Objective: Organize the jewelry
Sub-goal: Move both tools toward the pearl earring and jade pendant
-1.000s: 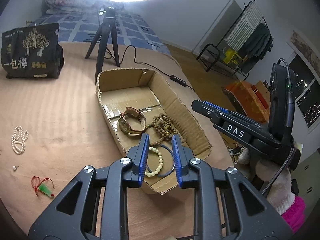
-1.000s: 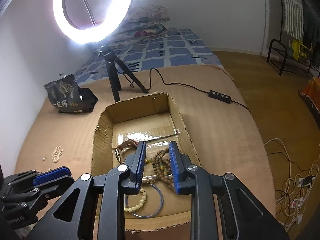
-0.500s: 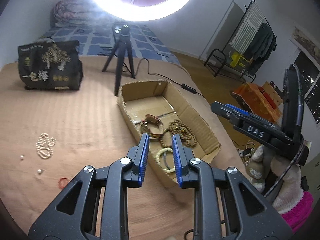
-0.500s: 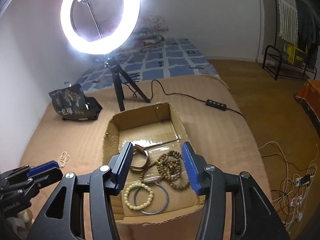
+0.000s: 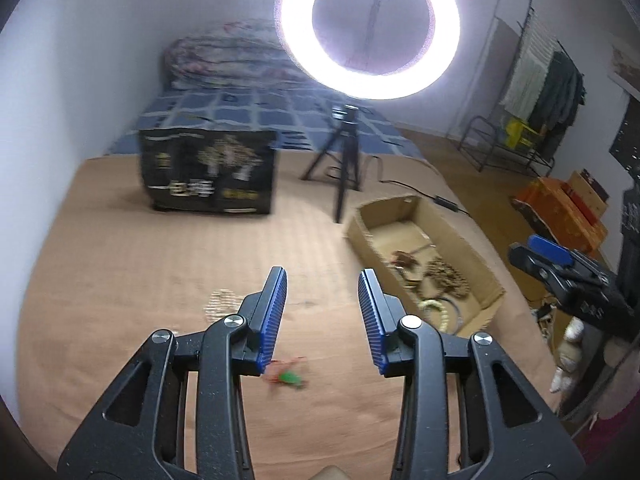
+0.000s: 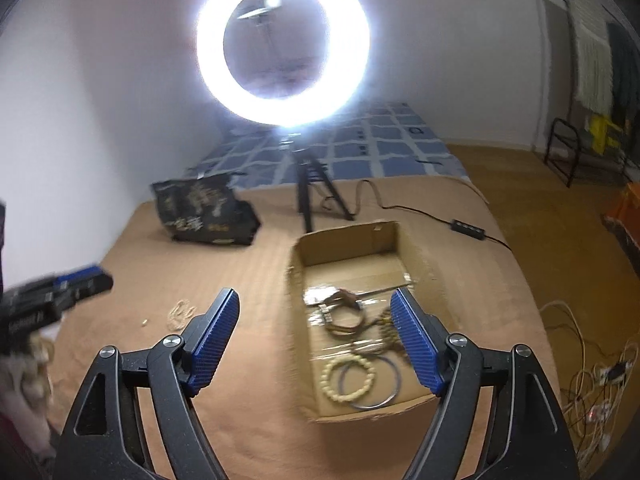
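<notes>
An open cardboard box (image 5: 478, 256) (image 6: 416, 248) on the brown blanket holds a watch (image 6: 340, 312), wooden beads (image 5: 442, 278), a pale bead bracelet (image 6: 350, 380) and a thin bangle (image 6: 390, 394). A pearl strand (image 5: 220, 300) (image 6: 182, 314) and a red-and-green charm (image 5: 288, 376) lie on the blanket left of the box. My left gripper (image 5: 322, 280) is open and empty above the blanket between charm and pearls. My right gripper (image 6: 316, 304) is wide open and empty, above the box's left wall. Each gripper shows in the other's view, the right (image 5: 560, 268) and the left (image 6: 60, 284).
A lit ring light (image 6: 282, 52) on a black tripod (image 5: 344, 160) stands behind the box, its cable (image 6: 420, 212) trailing right. A black printed bag (image 5: 210, 172) sits at the back left. Loose wires (image 6: 592, 368) lie on the floor to the right.
Both grippers have pulled back and up from the box and opened. The left has swung left over the blanket toward the charm and pearls. The bracelet and bangle lie in the box.
</notes>
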